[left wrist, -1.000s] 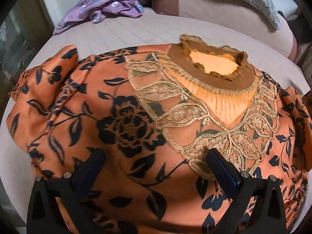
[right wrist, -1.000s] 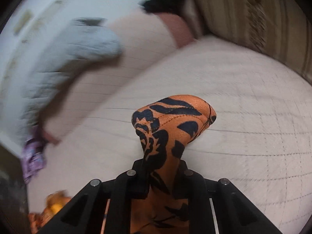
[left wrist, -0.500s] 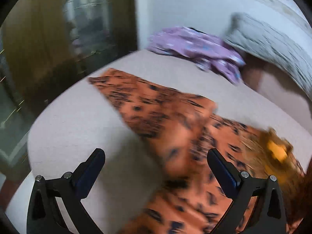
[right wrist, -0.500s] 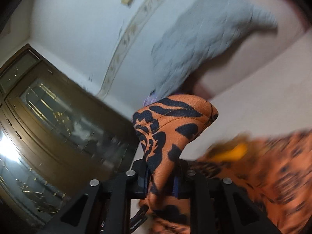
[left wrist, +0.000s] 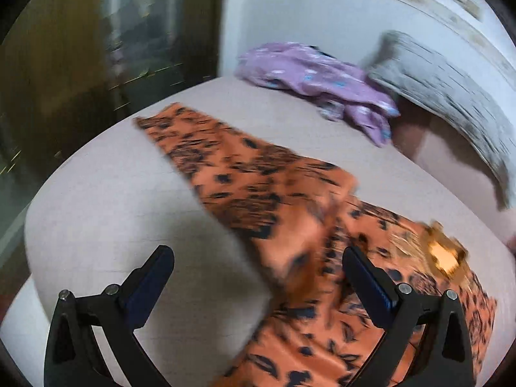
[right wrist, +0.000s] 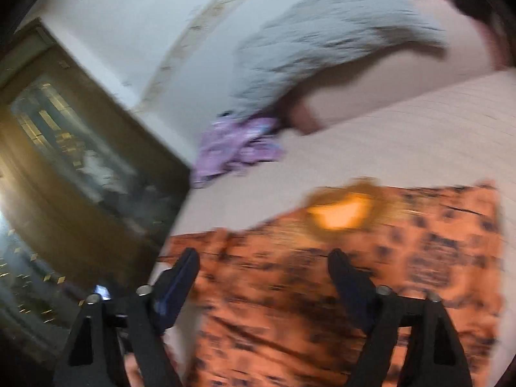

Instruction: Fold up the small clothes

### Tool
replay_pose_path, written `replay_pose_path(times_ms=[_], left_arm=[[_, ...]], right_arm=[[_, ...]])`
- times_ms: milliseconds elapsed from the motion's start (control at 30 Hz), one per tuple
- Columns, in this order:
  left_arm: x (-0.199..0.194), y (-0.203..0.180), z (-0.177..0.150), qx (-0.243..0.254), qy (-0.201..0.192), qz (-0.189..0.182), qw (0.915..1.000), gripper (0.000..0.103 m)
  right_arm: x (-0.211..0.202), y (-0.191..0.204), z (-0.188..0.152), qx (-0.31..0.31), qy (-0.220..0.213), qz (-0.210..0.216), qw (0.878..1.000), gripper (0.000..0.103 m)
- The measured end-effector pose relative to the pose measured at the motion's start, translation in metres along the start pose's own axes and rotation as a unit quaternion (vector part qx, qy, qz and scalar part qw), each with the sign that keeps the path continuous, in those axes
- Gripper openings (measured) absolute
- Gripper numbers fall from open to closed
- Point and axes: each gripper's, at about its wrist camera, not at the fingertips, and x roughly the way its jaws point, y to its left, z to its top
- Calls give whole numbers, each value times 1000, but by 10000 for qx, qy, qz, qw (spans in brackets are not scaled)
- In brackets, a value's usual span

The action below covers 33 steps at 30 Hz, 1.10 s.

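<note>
The orange floral blouse (left wrist: 258,193) lies spread on the pale quilted bed (left wrist: 113,193), its black flower print smeared by blur; one sleeve (left wrist: 200,142) stretches flat toward the far left edge of the mattress, and the brown knitted collar (left wrist: 441,254) shows at the right of the left wrist view, with the body of the garment running down under the camera; in the right wrist view the same blouse (right wrist: 322,290) fills the lower half, collar (right wrist: 342,213) uppermost. The left gripper (left wrist: 258,258) hangs over the blouse with its jaws wide apart and nothing between them; the right finger is over cloth, the left over bare bed. The right gripper (right wrist: 262,261) is over the blouse too, its jaws opening, no cloth pinched between the pads. Beyond the blouse a crumpled purple garment (left wrist: 316,80) sits near the head of the bed, just beside a grey quilted pillow (left wrist: 451,87); a dark wooden door with glass panes (right wrist: 71,167) stands to the left.
</note>
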Motion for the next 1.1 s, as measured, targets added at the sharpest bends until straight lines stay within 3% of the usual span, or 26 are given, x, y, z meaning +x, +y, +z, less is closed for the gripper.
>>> replay_pose_path(times_ms=[33, 100, 167, 233, 333, 467, 533, 600, 633, 733, 833, 900, 933, 967, 1033, 1100], left_arm=[[0, -10, -3, 159, 15, -158, 9997, 96], [3, -28, -8, 441, 63, -393, 9982, 72], [10, -47, -13, 772, 229, -583, 9950, 42], [22, -61, -16, 892, 447, -732, 9923, 34], [34, -69, -14, 873, 582, -696, 9920, 37], [44, -76, -11, 780, 695, -703, 9920, 58], [50, -83, -12, 886, 829, -868, 9888, 57], [54, -87, -15, 976, 873, -1009, 9862, 28], [55, -90, -16, 1037, 912, -1066, 9847, 18], [45, -91, -12, 1119, 670, -1164, 9846, 17], [23, -86, 0, 1098, 278, -1515, 9819, 17], [10, -78, 8, 986, 67, -1713, 9802, 22], [6, -72, 10, 915, -56, -1624, 9825, 27], [6, -68, 13, 863, -131, -1483, 9851, 42], [7, -55, 18, 677, -259, -1051, 9918, 55], [15, -37, 24, 356, -150, -863, 9955, 55]], right_arm=[[-6, -19, 0, 139, -29, -153, 9998, 70], [-12, -59, -1, 610, -90, -401, 9973, 66], [-15, -90, 4, 932, -12, -585, 9939, 60], [-18, -112, 11, 992, -29, -783, 9920, 59], [-23, -138, 16, 1218, -6, -737, 9898, 59], [-6, -169, 11, 1841, 269, -280, 9821, 59], [10, -178, 6, 2056, 559, -189, 9769, 59], [24, -186, -1, 2182, 835, -292, 9719, 59], [26, -190, -3, 2175, 888, -345, 9714, 57], [28, -185, 0, 1956, 944, -425, 9752, 57], [32, -182, 0, 1887, 954, -462, 9763, 57], [32, -183, -1, 1854, 961, -456, 9769, 57], [33, -184, -1, 1852, 953, -446, 9770, 57], [34, -184, -1, 1854, 950, -440, 9771, 57], [34, -183, -1, 1841, 945, -443, 9774, 57], [33, -182, -1, 1804, 942, -482, 9779, 57]])
